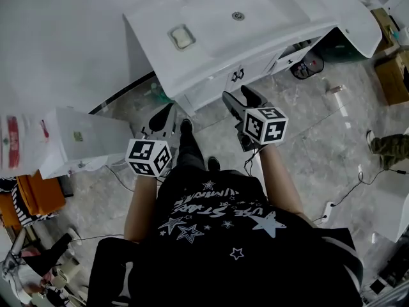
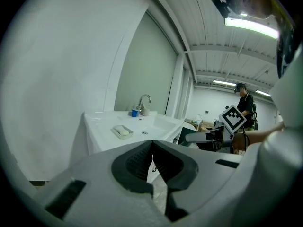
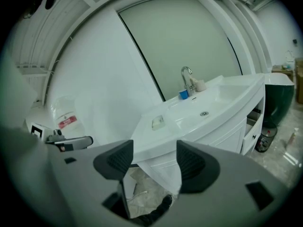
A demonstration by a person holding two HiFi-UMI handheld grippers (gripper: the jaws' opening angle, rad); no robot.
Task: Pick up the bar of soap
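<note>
Count: one bar of soap (image 1: 183, 38), pale, lying in one shallow soap dish (image 1: 174, 42); the dish sits on the flat left part of the counter of one white vanity (image 1: 211, 69), beside its single basin (image 1: 281, 2); one drain (image 1: 238, 16) in the basin floor; one chrome tap (image 3: 187, 74) at the back edge, one blue cup (image 3: 183, 94) just beside it. Two grippers, each with a marker cube. Left gripper (image 2: 152, 148): claw closed, the ribbed pads meeting at the tips, nothing between them. Right gripper (image 3: 151, 157): claw wide, pads well apart, only the vanity front and floor seen through the gap. Both are held low over the grey marbled floor (image 1: 332, 126) in front of the vanity, well apart from the soap; the counter's front edge lies between the claws and the dish; the soap is untouched. Surroundings: a white bag with a red label (image 3: 66, 119) against the wall to the left; a white box (image 1: 83, 139) near it; a dark green tub (image 3: 277, 98) past the right end of the vanity; thin cables (image 1: 348, 194) on the floor; the person's two black shoes (image 1: 186, 128) between the grippers; a second person (image 2: 245, 103) standing far back in the room.
</note>
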